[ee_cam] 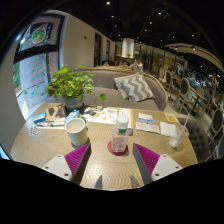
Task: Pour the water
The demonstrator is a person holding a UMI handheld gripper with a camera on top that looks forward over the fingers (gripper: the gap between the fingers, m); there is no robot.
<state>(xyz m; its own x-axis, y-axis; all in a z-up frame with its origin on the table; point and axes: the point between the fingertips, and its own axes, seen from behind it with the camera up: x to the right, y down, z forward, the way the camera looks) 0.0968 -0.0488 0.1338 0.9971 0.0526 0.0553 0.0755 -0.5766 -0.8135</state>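
A clear water bottle [122,124] with a pale label stands on the round wooden table [100,165], beyond the fingers. Just in front of it a clear glass [119,144] sits on a dark red coaster [119,150]. A white mug [77,128] stands to the left of the glass. My gripper [110,165] is open and empty, low over the table. Its magenta pads [76,159] stand wide apart, and the glass is just ahead of them, in line with the gap.
A potted green plant [70,85] stands at the table's far left. Papers and booklets [102,115] lie across the far side, with small items at the right [170,128]. A sofa with a zigzag cushion [133,88] is beyond the table.
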